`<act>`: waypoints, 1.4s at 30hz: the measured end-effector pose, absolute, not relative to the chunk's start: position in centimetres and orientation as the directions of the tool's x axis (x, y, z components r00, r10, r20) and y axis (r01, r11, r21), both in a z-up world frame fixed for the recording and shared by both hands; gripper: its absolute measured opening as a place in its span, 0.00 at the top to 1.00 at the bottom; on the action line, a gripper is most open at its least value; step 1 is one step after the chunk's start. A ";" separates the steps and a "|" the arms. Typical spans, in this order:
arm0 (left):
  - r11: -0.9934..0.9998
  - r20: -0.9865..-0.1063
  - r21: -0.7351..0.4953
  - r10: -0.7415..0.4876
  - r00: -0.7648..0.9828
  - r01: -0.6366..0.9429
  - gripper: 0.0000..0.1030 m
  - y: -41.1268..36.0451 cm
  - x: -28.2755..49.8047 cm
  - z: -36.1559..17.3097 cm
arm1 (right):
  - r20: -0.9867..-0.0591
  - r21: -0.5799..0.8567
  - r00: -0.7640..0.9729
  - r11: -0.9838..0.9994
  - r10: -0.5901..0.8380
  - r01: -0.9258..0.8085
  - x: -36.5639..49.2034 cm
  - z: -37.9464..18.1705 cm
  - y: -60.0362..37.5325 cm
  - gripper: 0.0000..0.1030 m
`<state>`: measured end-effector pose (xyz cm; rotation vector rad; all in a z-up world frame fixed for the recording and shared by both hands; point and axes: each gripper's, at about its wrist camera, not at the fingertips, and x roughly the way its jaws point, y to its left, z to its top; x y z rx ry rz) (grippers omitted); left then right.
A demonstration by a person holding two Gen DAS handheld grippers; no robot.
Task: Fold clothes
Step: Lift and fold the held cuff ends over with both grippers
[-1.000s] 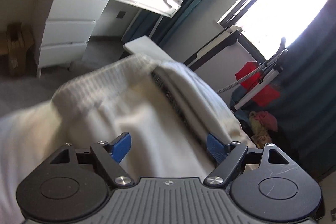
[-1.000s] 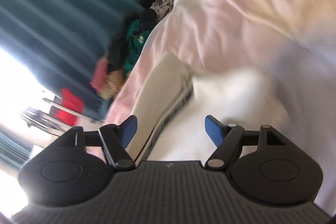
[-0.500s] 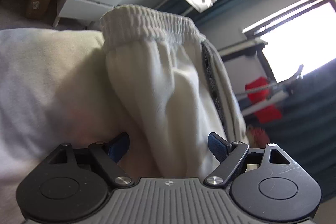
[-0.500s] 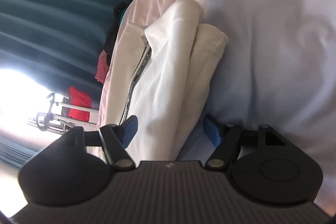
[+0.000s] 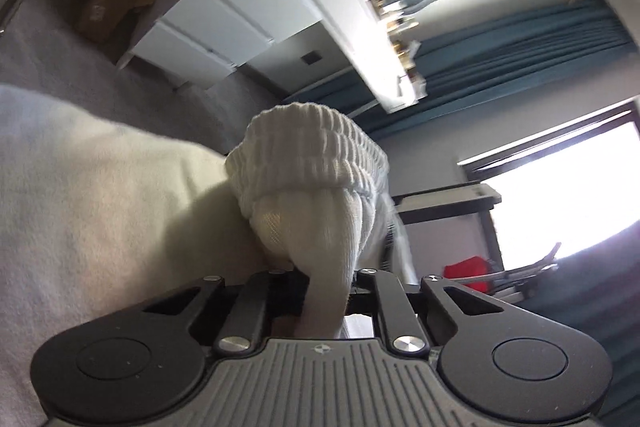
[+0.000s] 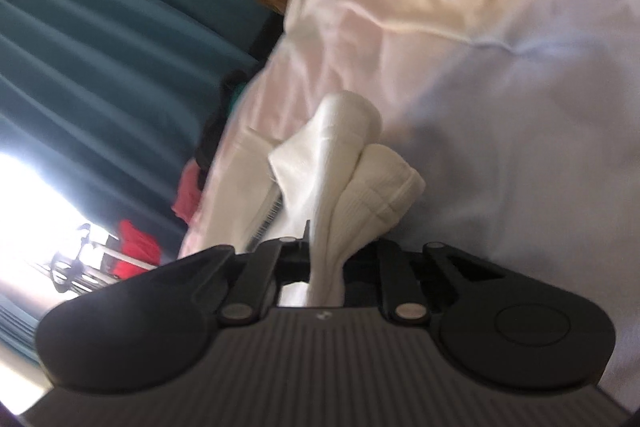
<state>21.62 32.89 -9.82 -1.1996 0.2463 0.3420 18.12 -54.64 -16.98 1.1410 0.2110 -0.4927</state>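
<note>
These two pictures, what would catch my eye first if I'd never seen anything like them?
The white garment: in each view a bunch of it is pinched between black jaws that have just been closing. The left gripper clamps fabric below the ribbed waistband; the right gripper clamps the cuffs. Behind lie the pale bed sheet, teal curtains and white drawers.

Window (image 5: 560, 207) glare blown out; right view blurred; fisheye edges bent.

White garment (image 6: 336, 187) between pinching fingers (image 6: 298, 259)
</note>
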 end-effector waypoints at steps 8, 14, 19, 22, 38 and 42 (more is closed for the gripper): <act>0.331 -0.288 -0.893 0.101 0.952 -0.305 0.88 34.3 15.1 -7.6 | -0.377 0.847 0.886 0.286 -0.269 0.447 13.7 -14.0 -53.4 0.89; 0.266 -0.314 -0.903 0.127 0.941 -0.337 0.88 37.1 9.3 -6.6 | -0.381 0.857 0.885 0.256 -0.267 0.447 9.2 -12.0 -53.1 0.89; 0.275 -0.470 -0.823 0.166 0.867 -0.498 0.87 37.6 5.8 -7.1 | -0.415 0.872 0.878 0.169 -0.241 0.459 6.1 -13.0 -53.9 0.89; 0.264 -0.550 -0.777 0.154 0.821 -0.571 0.81 38.2 4.7 -7.8 | -0.449 0.875 0.870 0.095 -0.203 0.474 5.2 -15.0 -54.5 0.89; 0.504 -0.684 -0.575 0.136 0.716 -0.645 0.39 32.2 3.9 -4.2 | -0.378 0.923 0.923 0.048 -0.067 0.382 6.4 -18.6 -56.3 0.41; 0.642 -0.655 -0.465 0.214 0.725 -0.609 0.28 28.0 4.3 -2.6 | -0.362 0.927 0.931 0.088 -0.047 0.365 7.1 -18.8 -56.6 0.41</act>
